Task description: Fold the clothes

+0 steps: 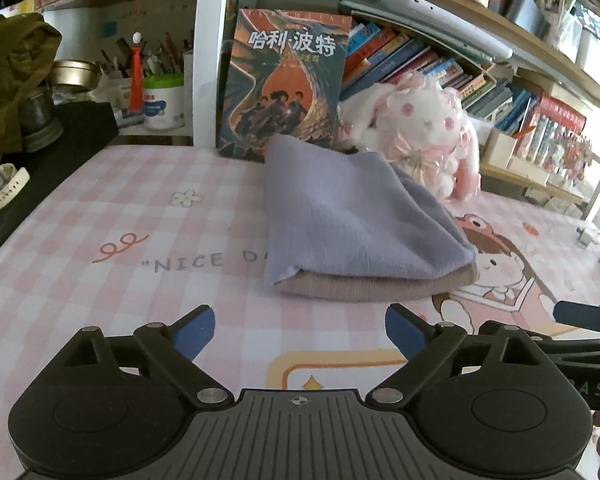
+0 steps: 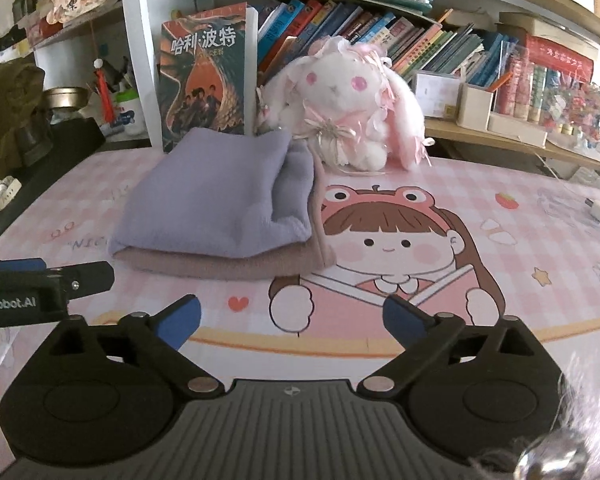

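The worktop (image 2: 500,216) wears a pink checked mat with a cartoon girl. Left of her face lies the lavender garment (image 2: 216,200), folded, stacked on a folded beige garment (image 2: 236,266). Behind the stack stand a book (image 2: 204,76) and a plush rabbit (image 2: 340,108). Nearer than the stack, 2 tools – left hand-held gripper (image 1: 300,338) and right hand-held gripper (image 2: 292,324) – gape wide, holding nothing.

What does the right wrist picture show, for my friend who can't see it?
A folded lilac cloth lies on top of a folded beige one on a pink checked cartoon mat. The open, empty right hand-held gripper points at them from the near edge. Behind sit a white plush bunny, an upright book and crowded bookshelves.
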`<state>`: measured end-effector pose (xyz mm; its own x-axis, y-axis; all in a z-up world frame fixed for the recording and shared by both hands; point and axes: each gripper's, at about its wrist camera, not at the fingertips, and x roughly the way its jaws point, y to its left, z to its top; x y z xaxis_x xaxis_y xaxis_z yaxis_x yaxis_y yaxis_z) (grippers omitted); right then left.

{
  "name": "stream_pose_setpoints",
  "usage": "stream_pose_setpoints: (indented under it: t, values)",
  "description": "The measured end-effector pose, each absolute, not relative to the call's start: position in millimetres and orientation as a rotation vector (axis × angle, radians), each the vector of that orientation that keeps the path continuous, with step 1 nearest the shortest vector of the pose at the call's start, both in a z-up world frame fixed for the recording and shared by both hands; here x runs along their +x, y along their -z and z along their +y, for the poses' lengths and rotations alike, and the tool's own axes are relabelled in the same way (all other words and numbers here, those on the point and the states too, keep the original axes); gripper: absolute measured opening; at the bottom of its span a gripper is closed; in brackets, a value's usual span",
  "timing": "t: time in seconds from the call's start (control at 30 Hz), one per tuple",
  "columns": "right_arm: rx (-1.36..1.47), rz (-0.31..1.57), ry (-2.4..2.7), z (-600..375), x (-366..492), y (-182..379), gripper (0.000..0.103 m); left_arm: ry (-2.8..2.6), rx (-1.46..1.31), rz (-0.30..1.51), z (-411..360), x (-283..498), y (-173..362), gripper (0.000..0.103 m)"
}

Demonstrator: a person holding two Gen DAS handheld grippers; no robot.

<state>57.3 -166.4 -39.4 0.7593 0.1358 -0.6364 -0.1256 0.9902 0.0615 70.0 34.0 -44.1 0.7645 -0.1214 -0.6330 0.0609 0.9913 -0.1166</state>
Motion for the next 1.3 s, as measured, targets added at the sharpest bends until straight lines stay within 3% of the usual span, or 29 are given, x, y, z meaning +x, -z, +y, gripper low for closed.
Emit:
stream_pose_setpoints:
  t: [0.4, 1.3]
  values:
    - [0.035, 0.729, -0.130, -161.9, 47.5, 45.3, 0.100, 0.072, -0.070, 0.701, 33.6, 63.4, 47.7, 0.100]
    - [0.036, 0.753, -0.118, -162.4, 52.6, 51.3, 0.100, 0.063, -0.044, 0.712, 33.3, 66.0, 52.8, 0.101]
